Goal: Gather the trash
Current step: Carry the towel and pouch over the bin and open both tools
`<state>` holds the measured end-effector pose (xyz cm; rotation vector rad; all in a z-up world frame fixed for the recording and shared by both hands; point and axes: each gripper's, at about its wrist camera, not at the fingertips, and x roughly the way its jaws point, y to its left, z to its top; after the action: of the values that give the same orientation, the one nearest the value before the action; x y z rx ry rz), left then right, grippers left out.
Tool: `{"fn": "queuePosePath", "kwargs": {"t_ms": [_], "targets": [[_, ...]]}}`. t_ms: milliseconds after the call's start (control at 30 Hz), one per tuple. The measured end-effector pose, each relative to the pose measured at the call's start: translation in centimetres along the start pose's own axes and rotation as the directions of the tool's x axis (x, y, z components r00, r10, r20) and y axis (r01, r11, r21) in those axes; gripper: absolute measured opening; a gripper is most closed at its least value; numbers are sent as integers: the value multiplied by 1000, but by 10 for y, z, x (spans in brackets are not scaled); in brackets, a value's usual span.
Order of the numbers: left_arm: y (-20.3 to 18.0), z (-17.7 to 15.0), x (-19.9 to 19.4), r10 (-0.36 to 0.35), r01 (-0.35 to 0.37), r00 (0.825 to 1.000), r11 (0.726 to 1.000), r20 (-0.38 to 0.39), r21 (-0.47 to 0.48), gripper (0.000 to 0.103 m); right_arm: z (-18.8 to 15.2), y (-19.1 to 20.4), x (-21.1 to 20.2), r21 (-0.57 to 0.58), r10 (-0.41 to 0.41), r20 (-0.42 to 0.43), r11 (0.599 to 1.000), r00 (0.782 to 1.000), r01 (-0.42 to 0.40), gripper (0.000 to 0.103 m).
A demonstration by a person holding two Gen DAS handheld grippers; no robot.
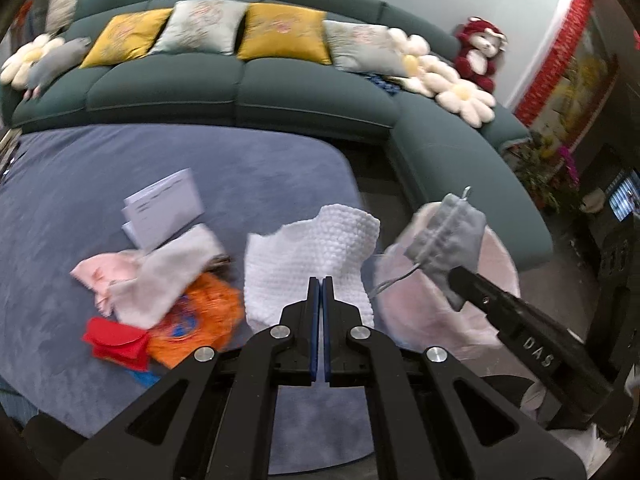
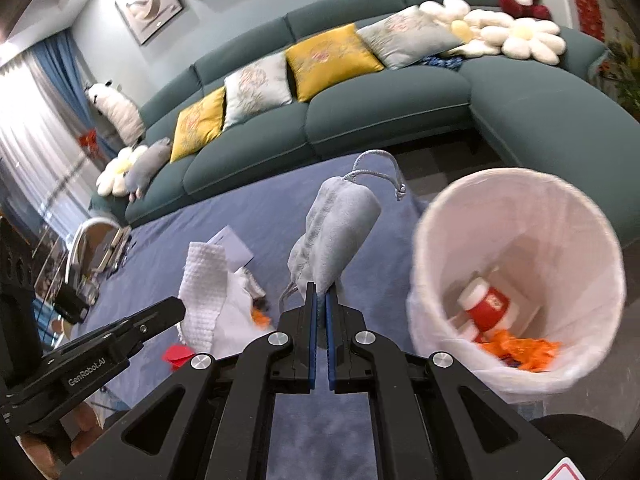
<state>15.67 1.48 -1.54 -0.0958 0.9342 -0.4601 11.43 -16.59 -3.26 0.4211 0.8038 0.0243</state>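
Observation:
My left gripper (image 1: 322,280) is shut on the lower edge of a white waffle-textured cloth (image 1: 312,248), which hangs lifted above the blue rug (image 1: 120,184). The right wrist view shows this cloth (image 2: 204,284) at that gripper (image 2: 178,310). My right gripper (image 2: 320,292) is shut on a grey drawstring pouch (image 2: 340,228), held up just left of the white-lined bin (image 2: 560,232). In the left wrist view the pouch (image 1: 448,236) is in front of the bin (image 1: 420,312). A red and white bottle (image 2: 486,306) and orange scraps (image 2: 520,350) lie inside the bin.
On the rug lies a pile: a pink cloth (image 1: 96,276), a white cloth (image 1: 160,280), an orange packet (image 1: 196,316), a red pouch (image 1: 116,340) and white paper (image 1: 164,208). A teal sofa (image 1: 240,92) with cushions curves behind. A chair (image 2: 92,248) stands at the left.

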Motion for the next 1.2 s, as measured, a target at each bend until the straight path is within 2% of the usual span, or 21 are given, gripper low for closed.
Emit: {"fn": "queuePosePath", "kwargs": {"t_ms": [233,467,667,867,1067,1100,1167,1200], "targets": [[-72,7,15,-72,72,997,993,-9,92,1,2,-59,-40,77,-67,60,995,996,63,4],[-146,17,30,-159,161,987,971,-23,177,1,2,-118,-75,157,-148,102,979,984,131,4],[-193,23,49,-200,206,979,953,-46,221,1,-3,-160,-94,218,-198,118,961,973,169,4],[-213,22,76,-194,210,977,951,-90,229,1,-5,-179,-97,246,-211,114,953,971,178,4],[-209,19,97,-155,176,982,962,-112,209,2,-6,-187,-91,249,-201,102,953,974,171,5],[-206,19,97,-145,165,984,964,-107,208,6,-6,-187,-89,248,-198,101,954,975,168,5],[-198,18,100,-125,144,986,970,-107,196,31,-4,-184,-85,243,-192,97,956,977,163,6],[-196,19,99,-114,132,988,974,-103,187,53,-3,-184,-83,240,-188,96,957,978,160,6]]}}
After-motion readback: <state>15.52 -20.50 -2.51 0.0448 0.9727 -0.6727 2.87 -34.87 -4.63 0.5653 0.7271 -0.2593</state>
